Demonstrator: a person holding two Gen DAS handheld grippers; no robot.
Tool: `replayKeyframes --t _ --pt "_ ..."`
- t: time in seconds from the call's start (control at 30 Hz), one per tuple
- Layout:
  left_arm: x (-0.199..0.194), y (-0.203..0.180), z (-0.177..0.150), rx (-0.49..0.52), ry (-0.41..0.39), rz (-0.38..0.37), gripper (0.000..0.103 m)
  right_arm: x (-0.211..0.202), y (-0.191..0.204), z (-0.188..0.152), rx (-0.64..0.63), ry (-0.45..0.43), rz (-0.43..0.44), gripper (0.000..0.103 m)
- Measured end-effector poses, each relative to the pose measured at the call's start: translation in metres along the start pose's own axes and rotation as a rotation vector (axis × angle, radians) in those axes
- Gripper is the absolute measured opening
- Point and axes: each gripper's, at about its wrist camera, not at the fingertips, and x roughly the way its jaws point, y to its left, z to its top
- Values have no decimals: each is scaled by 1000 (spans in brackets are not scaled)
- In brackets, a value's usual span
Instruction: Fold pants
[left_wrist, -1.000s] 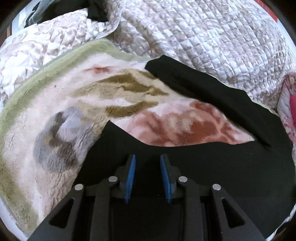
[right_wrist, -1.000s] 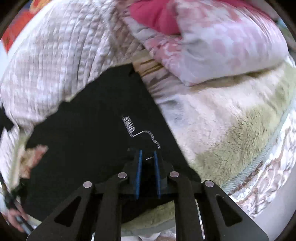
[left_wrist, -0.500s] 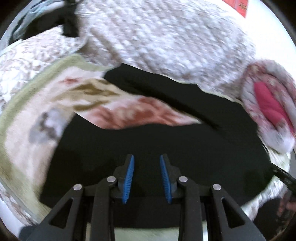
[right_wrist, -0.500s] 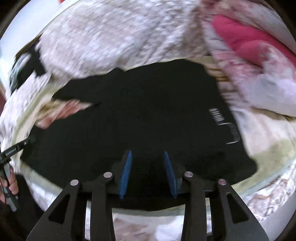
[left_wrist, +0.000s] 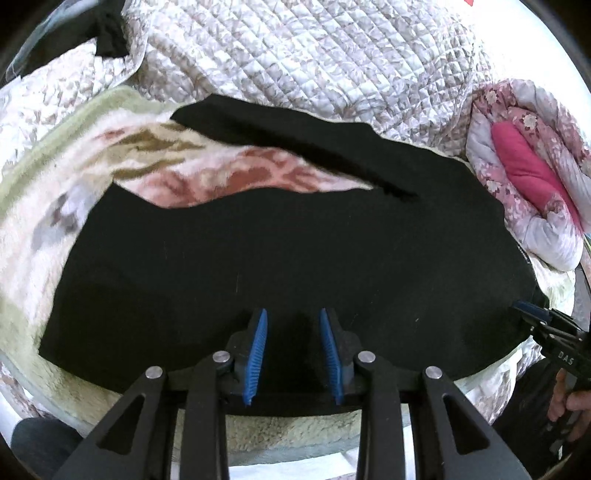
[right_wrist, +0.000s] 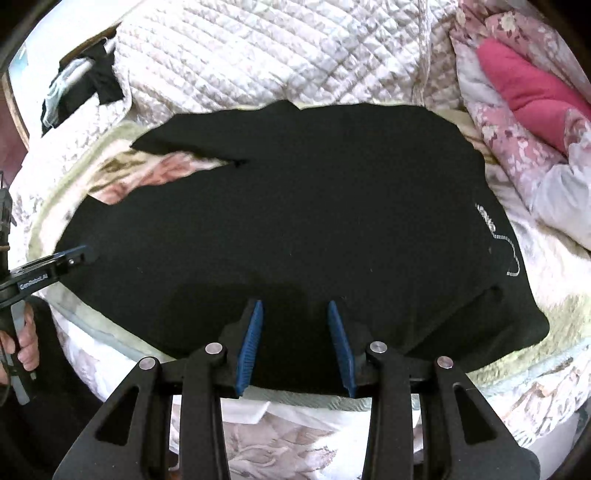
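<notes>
Black pants (left_wrist: 295, 240) (right_wrist: 295, 203) lie spread flat on a fleece blanket (left_wrist: 74, 177), legs to the left and waist to the right. White lettering (right_wrist: 495, 229) marks the waist end. My left gripper (left_wrist: 291, 314) hovers over the near edge with its blue pads apart and nothing gripped; it also shows at the left of the right wrist view (right_wrist: 79, 253). My right gripper (right_wrist: 295, 304) hangs over the near edge too, jaws opening, with only flat cloth beneath them. Its tip (left_wrist: 528, 310) is visible by the waist corner.
A white quilted cover (left_wrist: 295, 55) is bunched behind the pants. A pink floral comforter (right_wrist: 524, 85) lies at the right. Dark clothing (right_wrist: 85, 88) sits at the back left. A person's hand (right_wrist: 26, 339) holds the left gripper's handle.
The right gripper's jaws went from nearly shut at the waist to apart, and it rolled and swung left along the near edge. The left gripper shifted right, so more of the pants shows.
</notes>
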Motion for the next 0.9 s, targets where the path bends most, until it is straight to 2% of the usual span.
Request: replayKeyframes --t 0.07,0.27,0.53,0.67,0.9 --pt "-3 -4 4 8 -11 -6 32 0 0 3 3 -3 4 45" --pt "-2 -19 16 45 -22 -14 34 4 -1 10 11 -2 28 51" --pt "10 -34 42 106 -32 -31 37 17 -6 42 -20 -7 45 52" --pt "19 -32 66 132 -34 -42 40 25 -14 70 -54 -11 41 57" --pt "44 -16 128 157 -76 -31 52 56 -38 125 -124 -13 30 57"
